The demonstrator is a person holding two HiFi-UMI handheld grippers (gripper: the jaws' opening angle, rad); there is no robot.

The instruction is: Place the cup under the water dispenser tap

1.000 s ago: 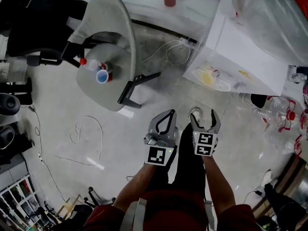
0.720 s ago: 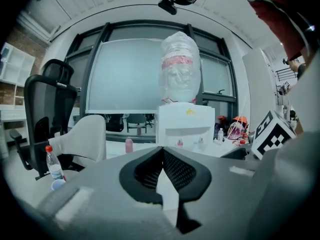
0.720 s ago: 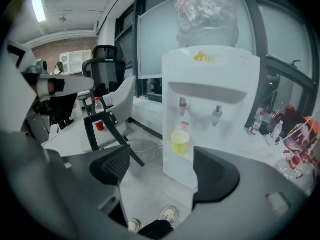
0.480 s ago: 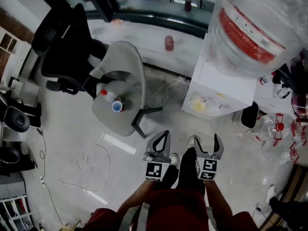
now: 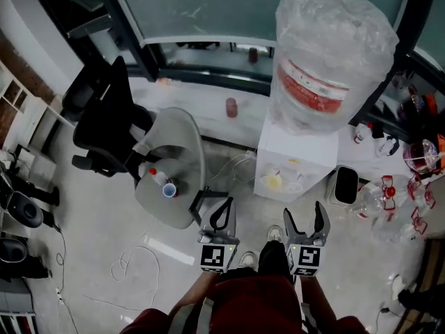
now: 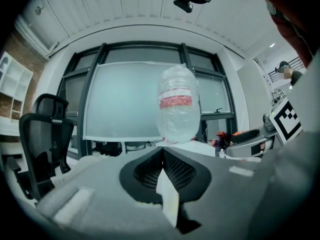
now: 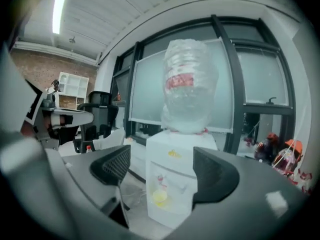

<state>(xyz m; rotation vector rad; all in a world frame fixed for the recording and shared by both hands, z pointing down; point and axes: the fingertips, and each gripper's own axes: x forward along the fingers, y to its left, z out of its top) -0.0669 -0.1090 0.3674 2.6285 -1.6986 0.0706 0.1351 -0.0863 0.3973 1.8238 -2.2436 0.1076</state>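
Observation:
A white water dispenser with a big plastic-wrapped bottle stands ahead of me. A yellow cup-like object sits in its tap recess, also visible in the right gripper view as a yellow cup. A blue-rimmed cup rests on a grey chair seat to the left. My left gripper is shut and holds nothing; its view shows the left gripper pointing at the bottle. My right gripper is open and empty, and the right gripper frames the dispenser.
A red-capped bottle lies beside the blue-rimmed cup. A black office chair stands behind the grey one. A small bin and several empty bottles sit right of the dispenser. Cables trail on the floor.
The head view has tilted upward, so the whole dispenser bottle and window now show. Both grippers sit lower in the frame; left stays shut, right stays open.

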